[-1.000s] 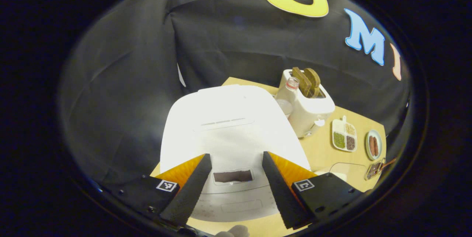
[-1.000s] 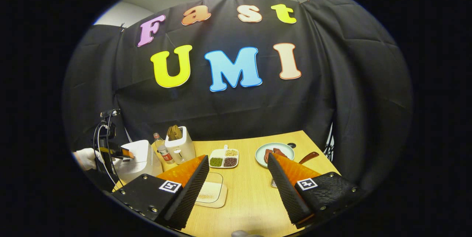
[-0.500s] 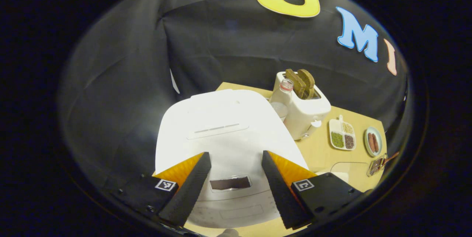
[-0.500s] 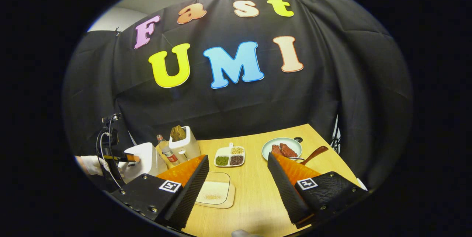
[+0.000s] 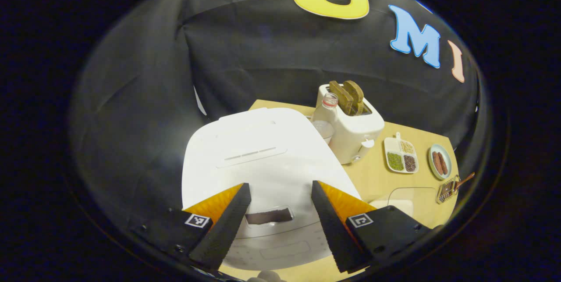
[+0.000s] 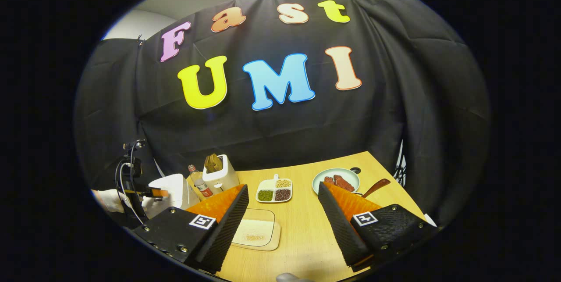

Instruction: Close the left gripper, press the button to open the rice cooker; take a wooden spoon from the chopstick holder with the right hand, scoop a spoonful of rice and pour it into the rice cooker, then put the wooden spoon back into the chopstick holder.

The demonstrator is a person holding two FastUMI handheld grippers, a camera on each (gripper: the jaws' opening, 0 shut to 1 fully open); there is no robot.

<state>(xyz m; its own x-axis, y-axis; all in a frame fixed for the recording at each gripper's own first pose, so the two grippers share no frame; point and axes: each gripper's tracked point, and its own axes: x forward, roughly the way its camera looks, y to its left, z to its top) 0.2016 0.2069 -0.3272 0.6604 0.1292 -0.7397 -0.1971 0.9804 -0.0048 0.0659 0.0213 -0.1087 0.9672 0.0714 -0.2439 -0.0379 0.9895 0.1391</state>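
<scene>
White rice cooker (image 5: 258, 159) sits at the table's (image 6: 302, 233) left end, lid down. Left gripper (image 5: 277, 218) hangs above its front edge, angled down, jaws spread wide, nothing between them, dark front button (image 5: 268, 216) in the gap below. Right gripper (image 6: 282, 225) hovers over mid-table, jaws also spread, empty. Wooden spoon (image 6: 374, 187) stands in the chopstick holder, beside the plate (image 6: 335, 180). Rice tray (image 6: 257, 233) lies below right gripper.

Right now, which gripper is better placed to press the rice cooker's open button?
Left. The left gripper hangs open right over the closed rice cooker, its front panel between the fingers. The right gripper is open over the table, well away from it.
</scene>
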